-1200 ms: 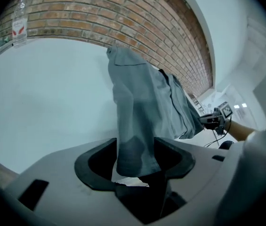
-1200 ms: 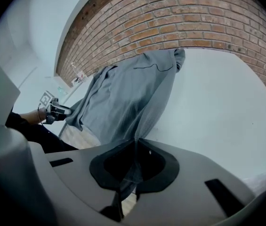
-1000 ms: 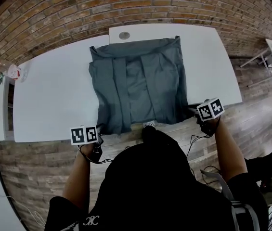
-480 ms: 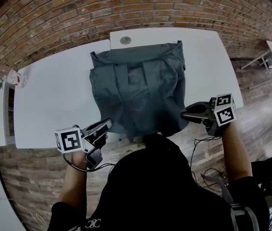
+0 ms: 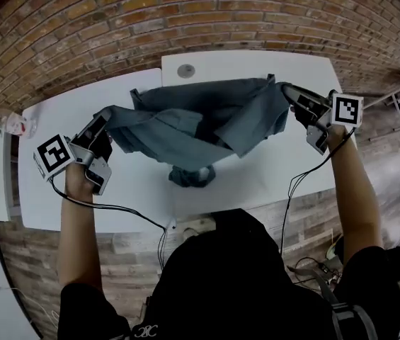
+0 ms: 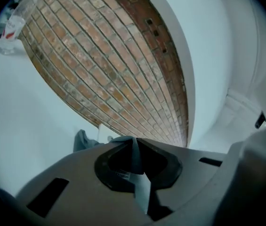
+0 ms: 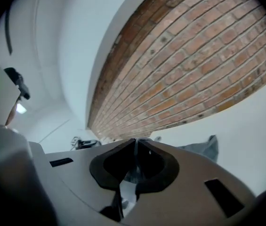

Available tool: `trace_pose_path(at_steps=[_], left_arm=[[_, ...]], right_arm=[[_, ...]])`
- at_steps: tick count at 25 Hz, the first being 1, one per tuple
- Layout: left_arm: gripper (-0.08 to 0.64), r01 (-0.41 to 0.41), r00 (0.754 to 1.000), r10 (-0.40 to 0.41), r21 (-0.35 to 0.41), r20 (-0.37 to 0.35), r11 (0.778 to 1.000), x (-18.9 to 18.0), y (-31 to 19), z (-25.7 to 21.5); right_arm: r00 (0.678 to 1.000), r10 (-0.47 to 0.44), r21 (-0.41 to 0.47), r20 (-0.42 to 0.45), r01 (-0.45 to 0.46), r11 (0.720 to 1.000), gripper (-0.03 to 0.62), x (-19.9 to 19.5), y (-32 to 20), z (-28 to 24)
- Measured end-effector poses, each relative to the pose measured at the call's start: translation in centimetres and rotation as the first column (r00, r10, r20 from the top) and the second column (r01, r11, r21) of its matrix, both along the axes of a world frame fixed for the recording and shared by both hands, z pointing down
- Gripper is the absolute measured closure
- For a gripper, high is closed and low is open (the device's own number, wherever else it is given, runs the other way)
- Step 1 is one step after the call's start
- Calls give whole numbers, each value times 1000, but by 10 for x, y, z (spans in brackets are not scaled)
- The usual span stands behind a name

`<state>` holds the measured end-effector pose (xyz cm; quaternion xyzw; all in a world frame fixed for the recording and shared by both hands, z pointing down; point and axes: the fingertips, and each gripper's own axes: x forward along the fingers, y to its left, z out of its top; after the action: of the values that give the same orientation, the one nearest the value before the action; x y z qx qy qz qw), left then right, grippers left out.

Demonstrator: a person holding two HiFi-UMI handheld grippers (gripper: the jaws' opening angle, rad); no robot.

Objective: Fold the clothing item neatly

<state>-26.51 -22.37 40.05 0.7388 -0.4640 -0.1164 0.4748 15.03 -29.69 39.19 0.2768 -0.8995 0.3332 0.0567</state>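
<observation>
A grey-blue garment (image 5: 192, 122) hangs stretched between my two grippers above the white table (image 5: 65, 183). Its middle sags and a bunched part (image 5: 191, 176) touches the tabletop. My left gripper (image 5: 106, 127) is shut on the garment's left corner, raised at the left. My right gripper (image 5: 287, 91) is shut on the right corner, raised at the right. In the left gripper view a thin fold of cloth (image 6: 135, 157) is pinched between the closed jaws. The right gripper view shows cloth (image 7: 133, 166) clamped the same way, with more garment (image 7: 203, 149) beyond.
A second white table (image 5: 235, 62) with a round grommet (image 5: 185, 70) abuts the first at the back. A plastic bottle (image 5: 12, 122) lies at the far left. A brick floor surrounds the tables, and cables (image 5: 115, 207) trail from both grippers.
Both grippers have risen from the table's near edge and swung outward and forward, lifting the garment's near corners. The cloth, flat a second ago, now hangs in the air between them.
</observation>
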Motion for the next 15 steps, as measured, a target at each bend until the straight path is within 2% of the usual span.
trace_pose_path(at_steps=[1, 2, 3, 4, 7, 9, 11, 14, 15], left_arm=[[552, 7, 999, -8, 6, 32, 1000, -8, -17, 3], [552, 15, 998, -15, 2, 65, 1000, -16, -33, 9], [552, 24, 994, -22, -13, 103, 1000, -23, -48, 18], [552, 32, 989, -27, -35, 145, 999, -29, -61, 29], [553, 58, 956, -22, -115, 293, 992, -44, -97, 69], [552, 78, 933, -15, -161, 361, 984, -49, -114, 96], [552, 77, 919, 5, -193, 393, 978, -49, -126, 120], [552, 52, 899, 56, -232, 435, 971, -47, -135, 148], [519, 41, 890, 73, -240, 449, 970, -47, -136, 155]], right_arm=[[995, 94, -54, -32, -95, 994, 571, 15, -24, 11], [980, 188, -122, -61, -194, 973, 571, 31, -45, 24], [964, 249, -168, -87, -261, 951, 571, 42, -63, 36], [955, 272, -183, -115, -289, 940, 571, 49, -81, 46], [938, 254, -154, -234, -293, 943, 571, 60, -127, 79], [918, 250, -164, -308, -310, 936, 571, 66, -145, 107], [902, 236, -177, -361, -315, 932, 571, 69, -156, 132], [886, 192, -176, -423, -288, 941, 568, 69, -165, 159], [880, 178, -171, -440, -277, 946, 546, 70, -166, 165]])
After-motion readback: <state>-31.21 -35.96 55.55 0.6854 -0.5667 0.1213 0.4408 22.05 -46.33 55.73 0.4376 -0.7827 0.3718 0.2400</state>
